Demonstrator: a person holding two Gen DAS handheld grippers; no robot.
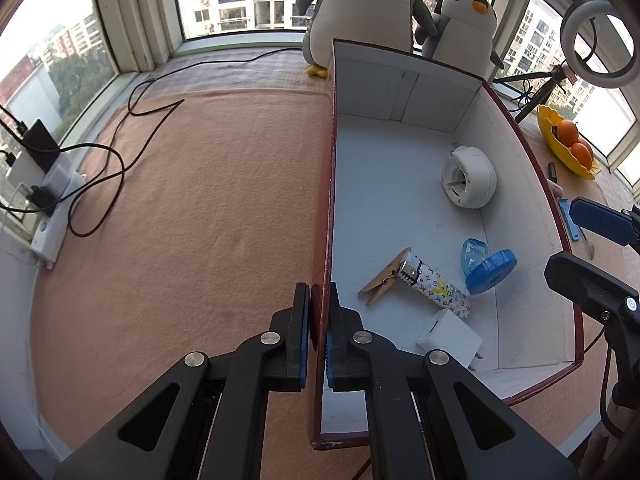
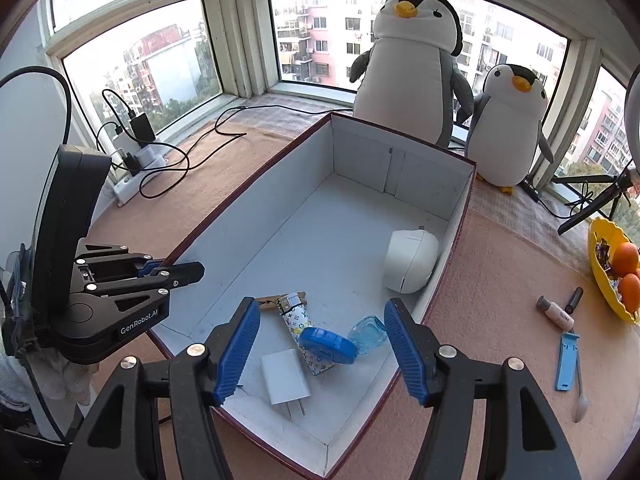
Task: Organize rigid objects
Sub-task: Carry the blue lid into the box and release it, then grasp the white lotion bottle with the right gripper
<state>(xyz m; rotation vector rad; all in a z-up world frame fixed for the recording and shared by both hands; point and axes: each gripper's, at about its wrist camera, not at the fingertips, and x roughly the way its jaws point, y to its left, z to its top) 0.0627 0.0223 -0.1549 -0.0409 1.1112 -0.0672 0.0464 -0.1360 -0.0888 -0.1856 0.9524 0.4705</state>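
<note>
Box (image 2: 256, 196), white inside, maroon-edged, on peach cloth: wooden clothespin (image 2: 280, 300), patterned lighter (image 2: 298, 326), blue round case (image 2: 330, 344), clear blue piece (image 2: 368, 334), white charger plug (image 2: 285, 378), white rounded gadget (image 2: 410, 260). Left gripper (image 1: 319, 312) pinching box wall. Right gripper (image 2: 318, 344) spread wide above contents, empty. Yellow dish (image 2: 600, 272) with oranges (image 2: 626, 258) apart.

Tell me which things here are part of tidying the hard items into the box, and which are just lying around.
Job:
box
white plug adapter
patterned lighter
clothespin
blue round case
blue holder outside the box
small bottle

Lying about:
penguin toys
fruit bowl
power strip and cables
</note>
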